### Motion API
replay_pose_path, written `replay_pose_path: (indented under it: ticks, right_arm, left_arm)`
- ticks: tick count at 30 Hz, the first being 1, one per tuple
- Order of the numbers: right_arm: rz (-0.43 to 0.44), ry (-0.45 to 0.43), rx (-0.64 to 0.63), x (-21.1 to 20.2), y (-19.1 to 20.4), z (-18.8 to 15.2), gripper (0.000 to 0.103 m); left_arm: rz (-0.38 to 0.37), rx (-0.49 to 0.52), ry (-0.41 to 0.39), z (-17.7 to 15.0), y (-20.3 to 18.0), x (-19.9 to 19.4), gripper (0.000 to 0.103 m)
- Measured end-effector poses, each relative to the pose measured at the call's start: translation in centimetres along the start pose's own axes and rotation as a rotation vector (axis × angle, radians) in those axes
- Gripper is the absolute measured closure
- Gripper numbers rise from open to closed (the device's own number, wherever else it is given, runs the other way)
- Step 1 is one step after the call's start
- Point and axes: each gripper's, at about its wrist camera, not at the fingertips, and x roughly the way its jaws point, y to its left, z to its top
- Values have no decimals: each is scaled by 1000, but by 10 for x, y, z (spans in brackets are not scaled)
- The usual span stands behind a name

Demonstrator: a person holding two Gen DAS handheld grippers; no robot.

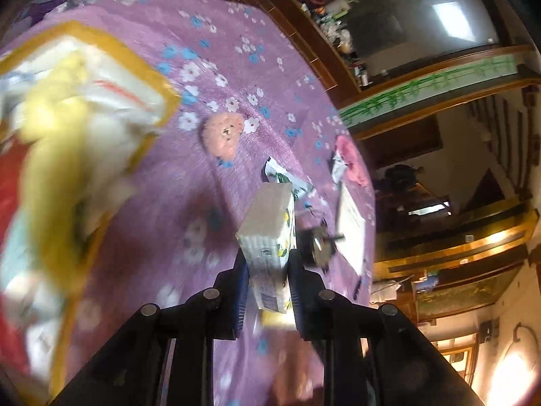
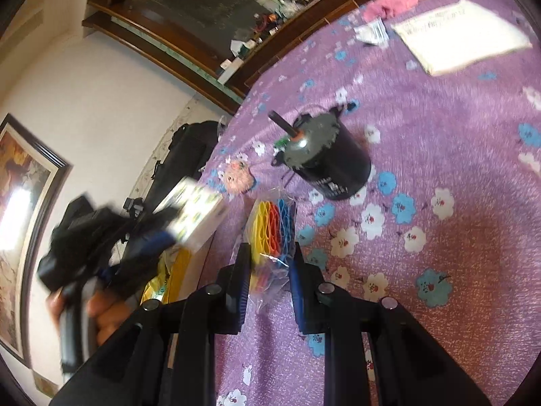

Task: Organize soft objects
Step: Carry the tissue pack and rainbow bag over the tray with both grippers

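Observation:
My left gripper is shut on a white tissue pack with a lemon print, held above the purple floral cloth. The same pack and the left gripper show blurred at the left of the right wrist view. My right gripper is shut on a clear bag of yellow, orange and blue rubber bands lying on the cloth. A small pink plush lies mid-cloth; it also shows in the right wrist view. A yellow-rimmed box with soft items stands at the left.
A black motor with a shaft lies on the cloth beyond the bag. A white paper sheet, a torn wrapper and a pink cloth lie farther back. A wooden headboard shelf borders the bed.

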Motion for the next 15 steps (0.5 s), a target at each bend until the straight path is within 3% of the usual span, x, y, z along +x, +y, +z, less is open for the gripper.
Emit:
replay_pose_path:
  ticks: [9,15]
  right_arm:
    - [-64,-55,-105,-7,22,-7,82]
    - [35,-55,-13,-11,35,-15,82]
  left_arm:
    - [-54,4,-82,-29,35,-92,81]
    - [-56,9,-135,-32,50,-133,81]
